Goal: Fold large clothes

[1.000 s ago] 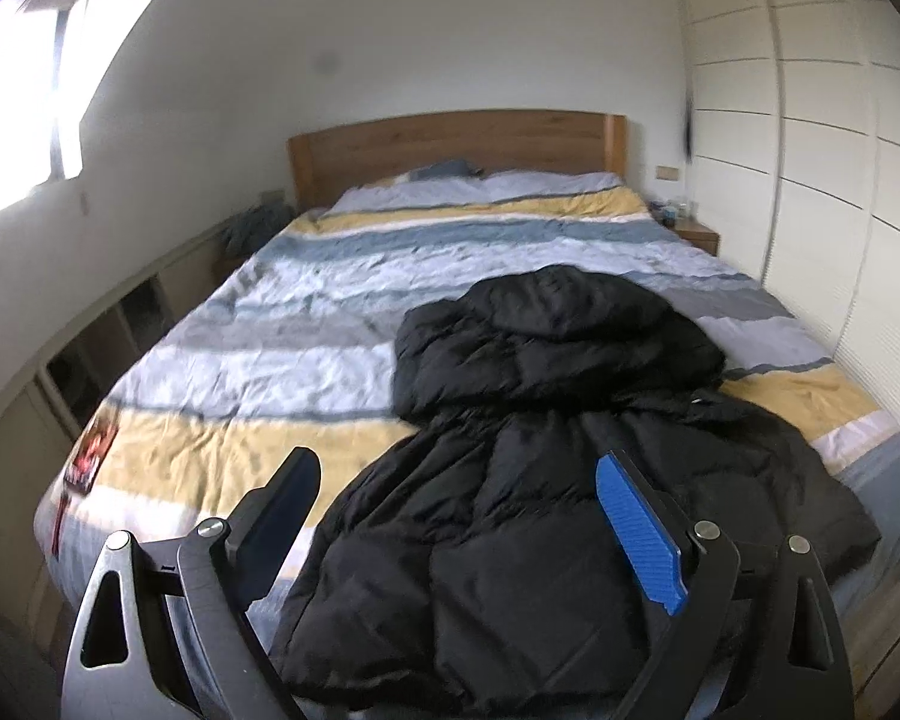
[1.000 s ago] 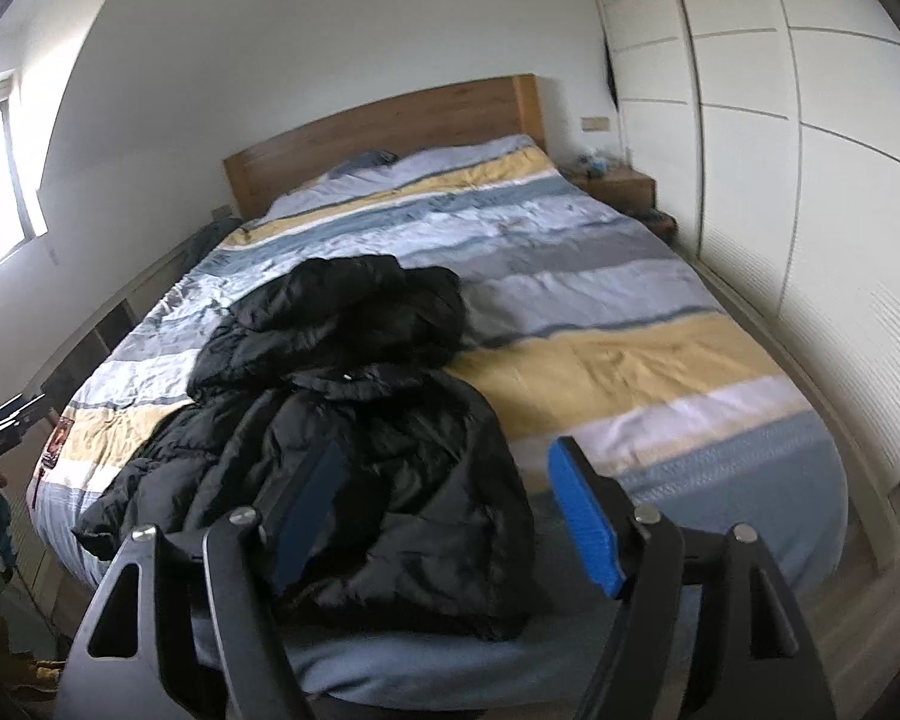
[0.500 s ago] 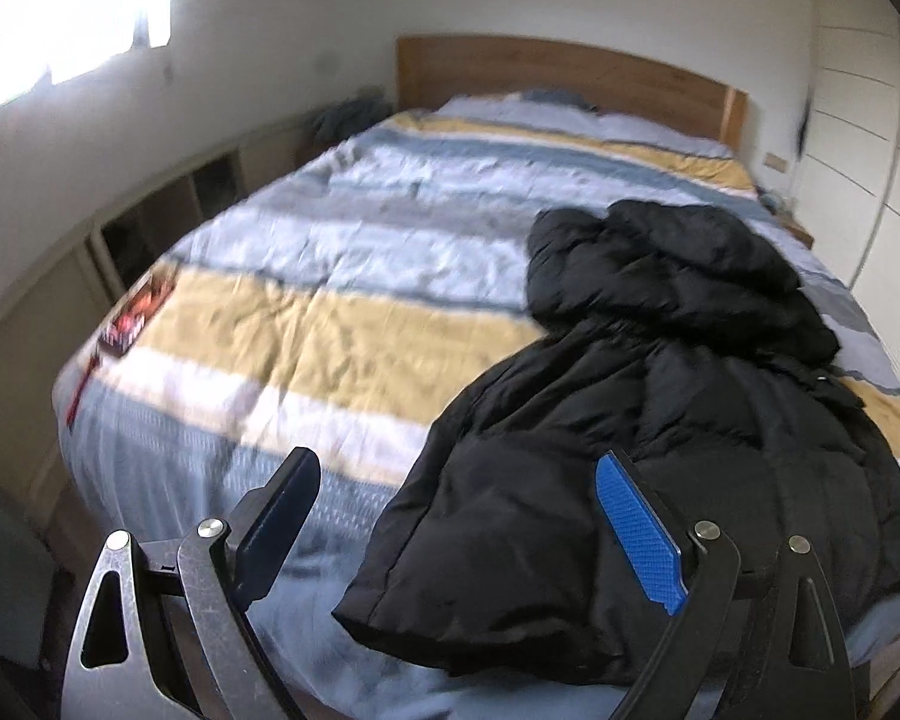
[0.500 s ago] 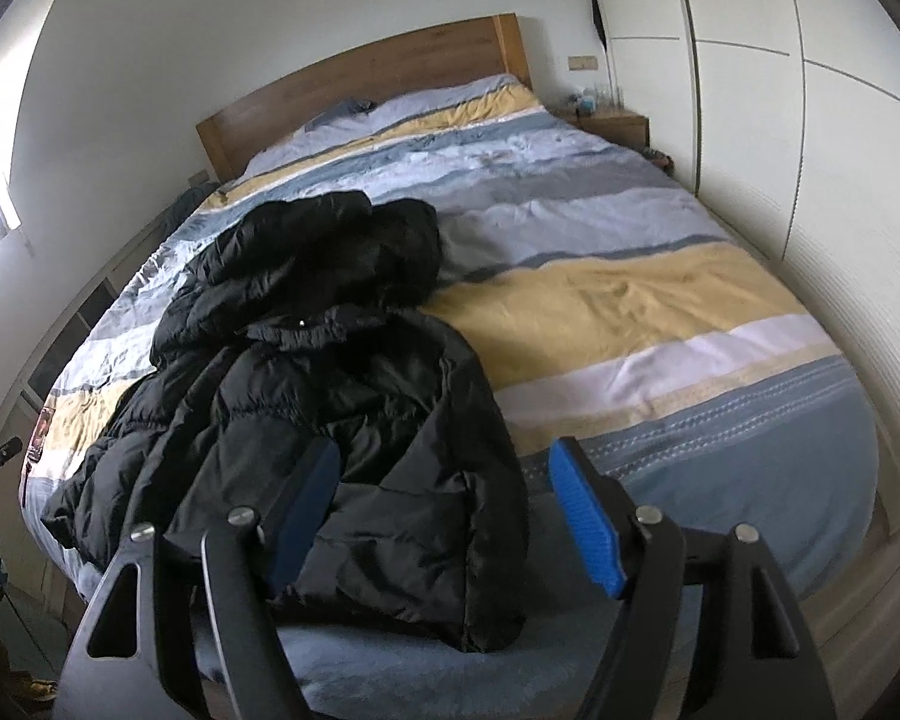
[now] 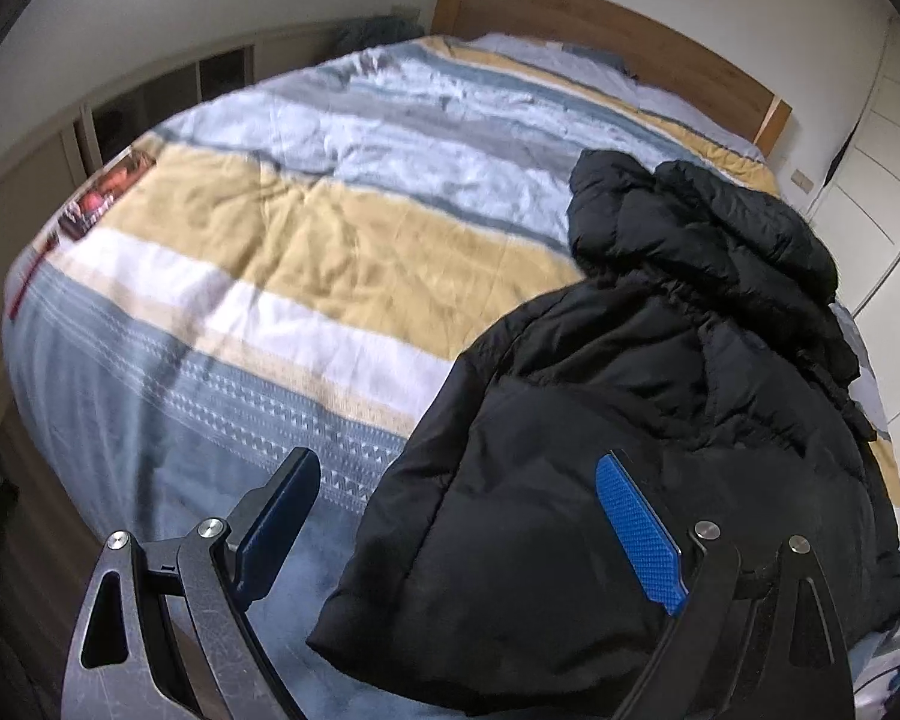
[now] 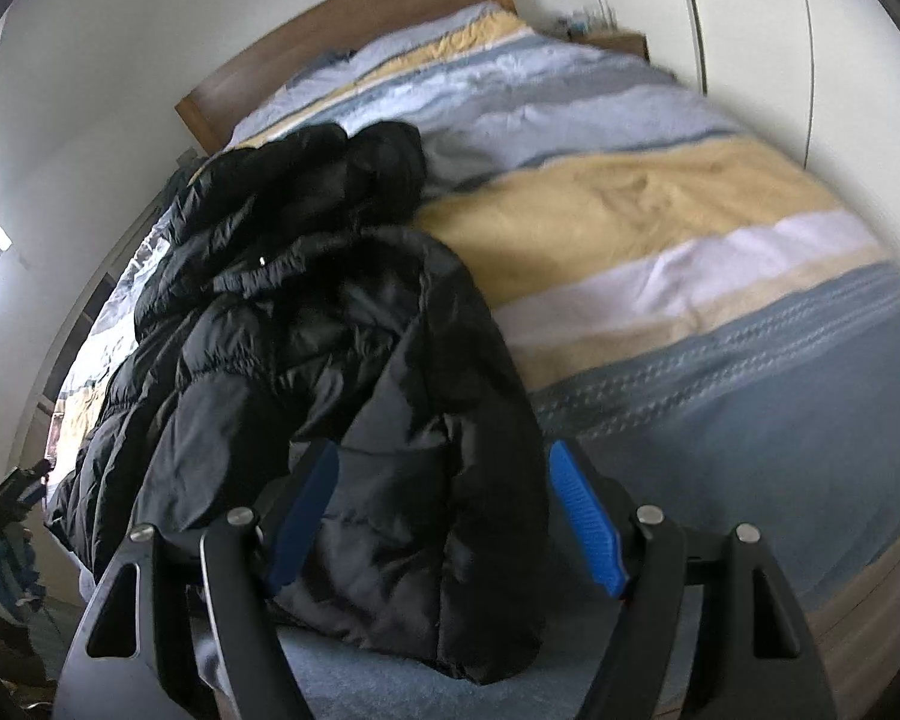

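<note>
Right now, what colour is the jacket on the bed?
Black; the puffy jacket shows best in the left wrist view.

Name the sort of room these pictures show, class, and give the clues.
Most likely a home bedroom: a large bed with a striped duvet and a wooden headboard, and tall white wardrobe doors alongside. A black puffer jacket lies on the duvet.

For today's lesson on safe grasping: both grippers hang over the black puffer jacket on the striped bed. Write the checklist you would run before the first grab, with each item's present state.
1. Black puffer jacket fully on the striped duvet: not ok, its hem droops over the foot edge.
2. Left gripper open, nothing held: ok.
3. Right gripper open, nothing held: ok.
4. Jacket edge between the right fingers: ok in the right wrist view; contact cannot tell.
5. Jacket lying flat: not ok, hood bunched.
6. Zip closed: cannot tell.
</note>
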`<state>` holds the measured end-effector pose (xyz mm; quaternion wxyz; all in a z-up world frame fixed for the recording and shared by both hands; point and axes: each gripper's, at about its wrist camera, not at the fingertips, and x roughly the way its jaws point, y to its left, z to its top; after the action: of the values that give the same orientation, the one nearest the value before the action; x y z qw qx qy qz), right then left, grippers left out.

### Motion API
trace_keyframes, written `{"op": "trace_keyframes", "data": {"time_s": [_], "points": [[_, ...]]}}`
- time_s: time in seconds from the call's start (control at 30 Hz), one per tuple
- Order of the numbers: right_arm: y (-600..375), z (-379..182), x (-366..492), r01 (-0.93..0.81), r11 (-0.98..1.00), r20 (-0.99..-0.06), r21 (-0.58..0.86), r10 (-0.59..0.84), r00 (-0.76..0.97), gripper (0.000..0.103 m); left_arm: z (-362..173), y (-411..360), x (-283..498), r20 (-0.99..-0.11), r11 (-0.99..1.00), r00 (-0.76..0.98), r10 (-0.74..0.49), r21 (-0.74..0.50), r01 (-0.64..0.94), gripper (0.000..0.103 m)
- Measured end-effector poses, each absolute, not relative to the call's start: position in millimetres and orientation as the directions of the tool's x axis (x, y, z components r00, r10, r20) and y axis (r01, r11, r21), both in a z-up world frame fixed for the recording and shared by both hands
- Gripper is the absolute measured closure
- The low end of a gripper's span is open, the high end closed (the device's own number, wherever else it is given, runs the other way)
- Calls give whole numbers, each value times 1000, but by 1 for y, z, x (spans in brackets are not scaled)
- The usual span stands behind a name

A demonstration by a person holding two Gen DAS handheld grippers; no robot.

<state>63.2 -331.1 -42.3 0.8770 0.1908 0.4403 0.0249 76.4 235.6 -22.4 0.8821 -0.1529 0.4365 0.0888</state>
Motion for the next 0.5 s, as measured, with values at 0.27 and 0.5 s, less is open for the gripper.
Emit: {"op": "trace_keyframes", "data": {"time_s": [0.27,0.5], "points": [[-334,-75,77,140,889,-791,437,305,531,26,-52,265,77,-805,890,584,-104,-337,-306,11],[-329,-84,87,107,875,-795,472,369,482,25,-81,257,75,-767,815,533,-356,-534,-224,11]]}}
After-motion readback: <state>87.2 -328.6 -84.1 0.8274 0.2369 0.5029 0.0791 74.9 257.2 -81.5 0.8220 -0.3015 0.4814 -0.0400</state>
